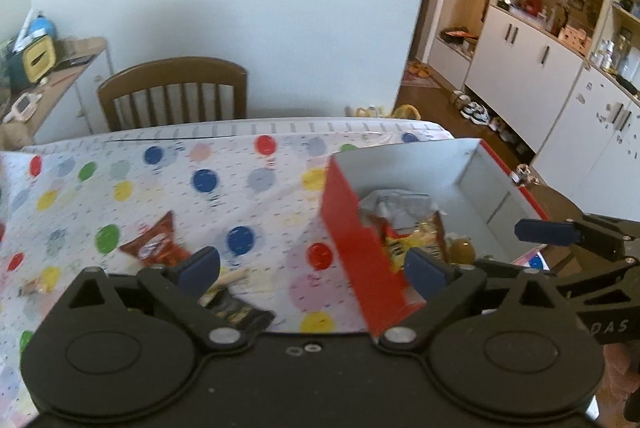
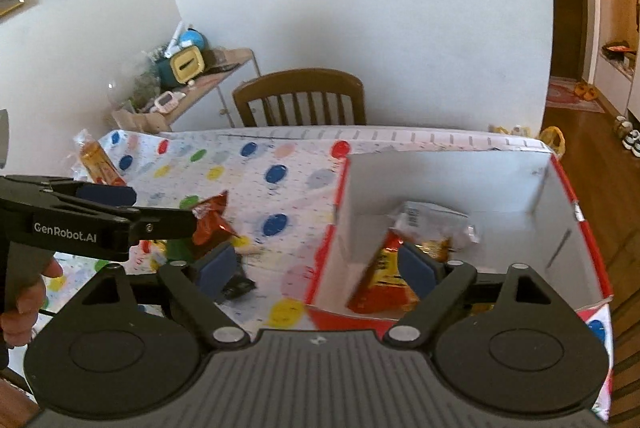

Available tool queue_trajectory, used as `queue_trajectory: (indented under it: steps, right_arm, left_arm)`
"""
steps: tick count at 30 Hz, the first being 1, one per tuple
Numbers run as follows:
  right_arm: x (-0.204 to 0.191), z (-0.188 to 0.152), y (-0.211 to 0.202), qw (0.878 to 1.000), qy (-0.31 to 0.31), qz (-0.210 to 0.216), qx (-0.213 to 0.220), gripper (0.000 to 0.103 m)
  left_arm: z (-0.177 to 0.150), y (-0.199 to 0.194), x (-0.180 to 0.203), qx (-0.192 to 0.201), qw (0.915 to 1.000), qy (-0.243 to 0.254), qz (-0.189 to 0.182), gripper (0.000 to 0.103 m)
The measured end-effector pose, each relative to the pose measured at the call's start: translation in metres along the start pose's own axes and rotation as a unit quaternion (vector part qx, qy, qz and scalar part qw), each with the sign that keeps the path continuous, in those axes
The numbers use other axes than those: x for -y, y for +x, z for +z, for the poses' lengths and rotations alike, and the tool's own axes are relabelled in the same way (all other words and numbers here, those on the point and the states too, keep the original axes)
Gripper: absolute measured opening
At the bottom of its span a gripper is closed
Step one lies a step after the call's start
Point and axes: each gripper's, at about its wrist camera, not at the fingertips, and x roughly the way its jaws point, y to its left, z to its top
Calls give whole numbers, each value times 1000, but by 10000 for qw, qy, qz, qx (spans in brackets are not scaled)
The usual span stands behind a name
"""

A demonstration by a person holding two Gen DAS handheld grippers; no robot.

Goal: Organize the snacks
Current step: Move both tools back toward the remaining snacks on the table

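Observation:
A red cardboard box (image 1: pixel 352 240) with a white inside stands on the right of the table and shows in the right wrist view (image 2: pixel 448 168) too. Several snack packets lie in it, among them a yellow-red bag (image 1: pixel 412 236) (image 2: pixel 384 268) and a clear-wrapped one (image 2: pixel 432 220). A red-brown snack packet (image 1: pixel 154 242) (image 2: pixel 210 218) and a black packet (image 1: pixel 236 308) (image 2: pixel 238 284) lie on the cloth. My left gripper (image 1: pixel 312 268) is open and empty, astride the box's left wall. My right gripper (image 2: pixel 316 266) is open and empty over the same wall.
The table carries a white cloth with coloured dots (image 1: pixel 224 188). An orange packet (image 2: pixel 98 160) lies at its far left edge. A wooden chair (image 1: pixel 172 92) stands behind the table. A side shelf (image 2: pixel 192 76) and white cabinets (image 1: pixel 520 60) line the walls.

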Motion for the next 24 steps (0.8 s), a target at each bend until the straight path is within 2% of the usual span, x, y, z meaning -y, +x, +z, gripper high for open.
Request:
queue_trajectory:
  steps: [5, 11, 17, 24]
  right_arm:
    - [-29, -3, 3, 9999, -95, 49, 125, 93]
    - [-63, -10, 17, 9996, -274, 50, 61, 94]
    - [-92, -21, 36, 9980, -626, 14, -24, 94]
    - [-113, -31, 73, 9966, -764, 13, -314, 94]
  left_arm:
    - [-12, -19, -33, 252, 9994, -71, 239, 102]
    - [-23, -32, -74, 306, 9980, -357, 432, 102]
    - [-33, -34, -111, 191, 9961, -594, 626, 102]
    - [-45, -19, -142, -151, 9942, -856, 629, 102]
